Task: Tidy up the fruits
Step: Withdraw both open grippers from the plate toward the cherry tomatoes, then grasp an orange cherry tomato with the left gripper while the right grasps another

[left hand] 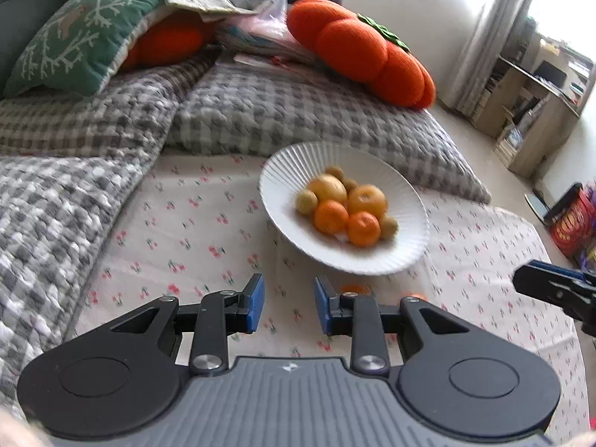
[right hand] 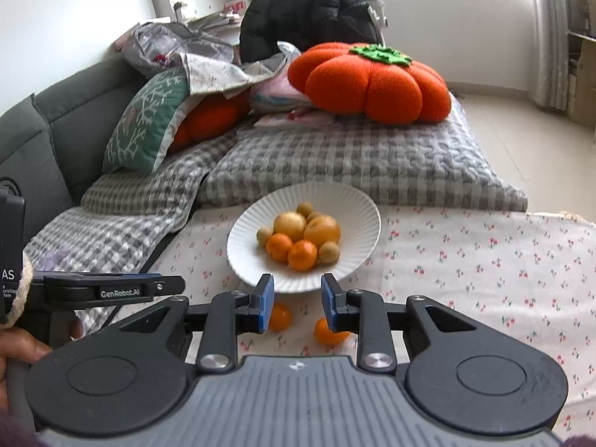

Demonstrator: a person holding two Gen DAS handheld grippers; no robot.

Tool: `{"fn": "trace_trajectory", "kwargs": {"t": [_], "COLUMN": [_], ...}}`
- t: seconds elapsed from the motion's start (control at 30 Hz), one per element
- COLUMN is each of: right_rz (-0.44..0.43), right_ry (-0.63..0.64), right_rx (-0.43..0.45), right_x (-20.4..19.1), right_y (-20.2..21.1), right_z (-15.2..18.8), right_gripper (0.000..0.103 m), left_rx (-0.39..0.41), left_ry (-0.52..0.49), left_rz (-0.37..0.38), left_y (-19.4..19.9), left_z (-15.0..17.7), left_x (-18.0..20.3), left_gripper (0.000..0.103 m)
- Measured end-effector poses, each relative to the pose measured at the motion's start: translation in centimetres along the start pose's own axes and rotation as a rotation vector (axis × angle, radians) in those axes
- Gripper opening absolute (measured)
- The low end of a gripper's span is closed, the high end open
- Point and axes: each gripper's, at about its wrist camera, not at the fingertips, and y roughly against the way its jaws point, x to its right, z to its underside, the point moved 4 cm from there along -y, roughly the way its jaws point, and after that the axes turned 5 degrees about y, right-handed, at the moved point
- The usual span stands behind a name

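Note:
A white ribbed bowl (left hand: 298, 164) (right hand: 335, 193) stands on the cherry-print tablecloth (left hand: 186, 231). It holds mandarins (left hand: 329, 216) (right hand: 302, 255), kiwis (left hand: 306, 203) (right hand: 329, 253) and larger yellow-orange fruit (left hand: 367, 199) (right hand: 322, 229). Two loose mandarins (right hand: 279, 316) (right hand: 329, 331) lie on the cloth just in front of the bowl, partly hidden by my right fingers. In the left wrist view only slivers of them (left hand: 354, 288) show. My left gripper (left hand: 288, 290) (right hand: 111, 290) and right gripper (right hand: 298, 290) (left hand: 551, 287) hover side by side short of the bowl, both shut and holding nothing.
A grey checked blanket (left hand: 279, 111) (right hand: 354, 156) lies behind the bowl, with an orange pumpkin cushion (left hand: 357, 48) (right hand: 372, 78) and a green cushion (left hand: 82, 29) on it. A red tin (left hand: 570, 223) sits past the table's right edge. A hand (right hand: 18, 354) grips the left tool.

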Motion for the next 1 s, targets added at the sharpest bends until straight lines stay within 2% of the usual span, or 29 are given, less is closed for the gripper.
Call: {"fn": "trace_trajectory", "kwargs": {"t": [0.17,0.3,0.4,0.47,0.53,0.63,1.0], "right_rz": [0.004,-0.01,-0.029,-0.036,-0.033,-0.023,0.01], "right_ry": [0.027,0.041,0.049,0.047,0.039,0.028,0.039], "right_rx": [-0.06,-0.115,-0.15,-0.164,-0.176,-0.189,-0.22], "right_x": [-0.3,-0.5,-1.1,-1.2,-1.2,-1.0,-1.1], "right_y": [-0.8,-1.2,-1.4,-1.5,-1.6,-1.8,-2.8], "right_z": [0.9,1.7,2.1,2.3,2.5,2.7,3.2], "right_gripper": [0.029,0.032,0.046,0.059,0.066,0.069,0.073], "left_rx": [-0.037,-0.105,-0.15,-0.172,-0.187,-0.195,-0.226], "left_ry": [-0.063,-0.073,-0.066,-0.074,-0.076,-0.076,-0.11], "left_rz": [0.027,0.085,0.107,0.1,0.093,0.086,0.087], "left_y": [-0.1,-0.4,-0.7,-1.0,-1.3,-1.3,-1.7], "left_z": [2.1,4.2,5.5,6.4,7.1,7.8,9.9], "left_x": [1.4,1.9,2.0,2.0,2.0,2.0,2.7], "left_gripper": [0.025,0.027,0.029,0.031,0.035,0.045,0.061]}}
